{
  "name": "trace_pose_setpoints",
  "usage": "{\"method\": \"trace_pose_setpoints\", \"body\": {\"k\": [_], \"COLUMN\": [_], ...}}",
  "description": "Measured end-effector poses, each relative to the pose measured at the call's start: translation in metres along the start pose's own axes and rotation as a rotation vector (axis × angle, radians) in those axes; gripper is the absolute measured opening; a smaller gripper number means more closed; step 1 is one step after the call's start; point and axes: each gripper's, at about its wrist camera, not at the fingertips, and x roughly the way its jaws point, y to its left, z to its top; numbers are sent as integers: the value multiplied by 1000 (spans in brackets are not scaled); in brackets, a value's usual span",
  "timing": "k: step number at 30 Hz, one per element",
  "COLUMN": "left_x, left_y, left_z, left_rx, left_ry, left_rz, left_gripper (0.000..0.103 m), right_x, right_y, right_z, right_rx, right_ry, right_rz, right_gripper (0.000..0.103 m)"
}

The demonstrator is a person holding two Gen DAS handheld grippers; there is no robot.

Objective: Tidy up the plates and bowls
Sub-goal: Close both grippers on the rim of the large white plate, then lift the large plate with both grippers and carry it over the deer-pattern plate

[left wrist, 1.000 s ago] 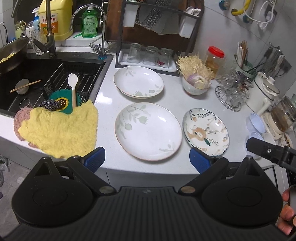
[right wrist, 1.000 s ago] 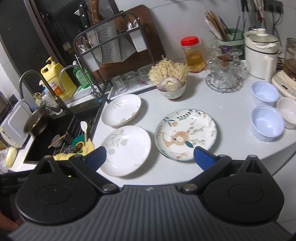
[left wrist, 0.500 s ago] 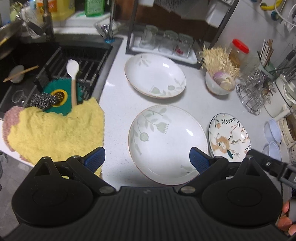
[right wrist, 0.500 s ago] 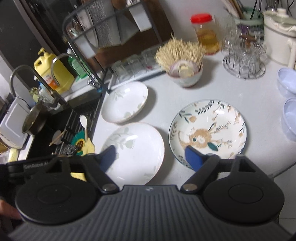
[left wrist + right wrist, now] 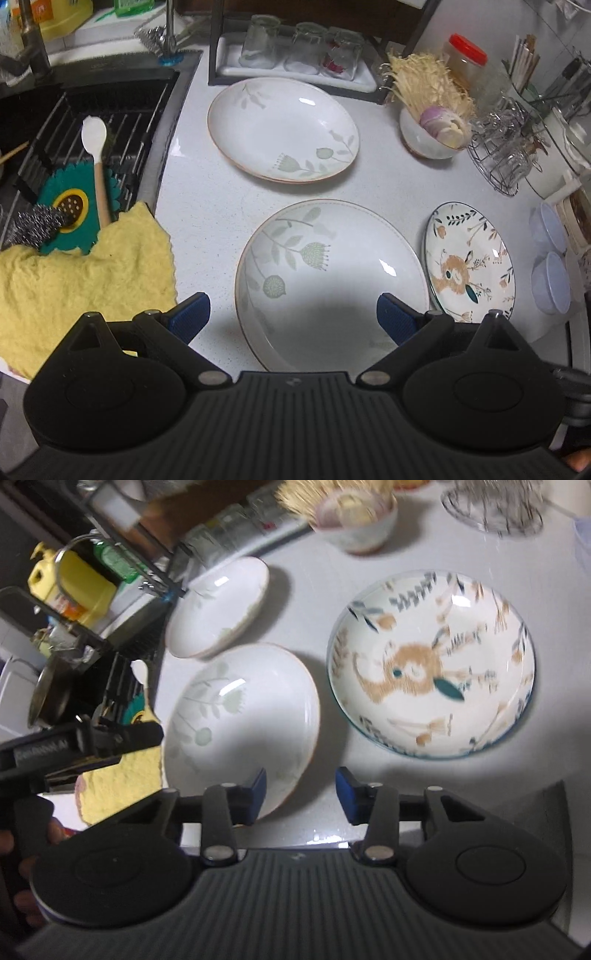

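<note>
Kitchen counter (image 5: 388,192) holds every dish apart, nothing stacked yet: your left gripper (image 5: 293,314) gapes wide over the leaf plate (image 5: 332,273), your right gripper (image 5: 300,794), jaws just narrowing on nothing, sits between it and the deer plate (image 5: 432,664) at two o'clock

You've got two white plates with pale green leaf prints, near (image 5: 332,280) and far (image 5: 282,127). Deer plate (image 5: 469,266): white, tan deer, teal rim; yellow cloth (image 5: 81,280), blue gripper pads (image 5: 188,315)

Dim overhead light throws soft shadows and small glints; the right view is motion-blurred, both bend at edges.
</note>
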Motion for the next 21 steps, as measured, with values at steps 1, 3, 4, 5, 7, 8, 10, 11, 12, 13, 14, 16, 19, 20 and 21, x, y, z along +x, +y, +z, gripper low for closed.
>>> {"method": "trace_pose_setpoints", "body": {"k": [1, 3, 4, 5, 7, 8, 10, 11, 12, 13, 14, 16, 19, 20, 21], "left_x": [5, 16, 21, 26, 35, 39, 46, 48, 51, 54, 56, 59, 63, 64, 64], "left_y": [2, 4, 7, 10, 16, 19, 23, 26, 27, 28, 29, 30, 30, 30, 31], "left_z": [1, 2, 3, 5, 7, 8, 9, 10, 11, 12, 13, 15, 17, 17, 19], "left_rx": [6, 19, 21, 18, 12, 12, 3, -1, -7, -8, -8, -11, -3, -5, -8], "left_ry": [5, 6, 14, 25, 39, 41, 47, 50, 52, 52, 52, 51, 42, 40, 38], "left_rz": [-11, 5, 11, 14, 17, 15, 13, 5, 2, -1, -5, -11, 9, 14, 15], "left_gripper": [98, 93, 89, 86, 80, 76, 66, 57, 54, 51, 46, 40, 22, 17, 15], "right_x": [3, 7, 8, 9, 12, 14, 19, 22, 25, 27, 29, 34, 39, 41, 42], "right_y": [-2, -2, -3, -2, -1, 0, 0, 0, 0, 1, 1, 1, 1, 1, 1], "right_z": [-1, 0, 1, 2, 5, 6, 9, 10, 10, 11, 12, 14, 16, 17, 17], "right_rx": [13, 30, 41, 53, 62, 60, 61, 62, 52, 40, 38, 45, 49, 49, 47], "right_ry": [-1, -9, -15, -20, -31, -33, -28, -25, -23, -27, -27, -15, -4, 0, 3], "right_rz": [-1, -8, -2, 6, 14, 11, 7, -2, -12, -16, -19, -18, -27, -34, -41], "right_gripper": [44, 44, 43, 43, 42, 40, 33, 33, 30, 27, 27, 23, 20, 18, 16]}}
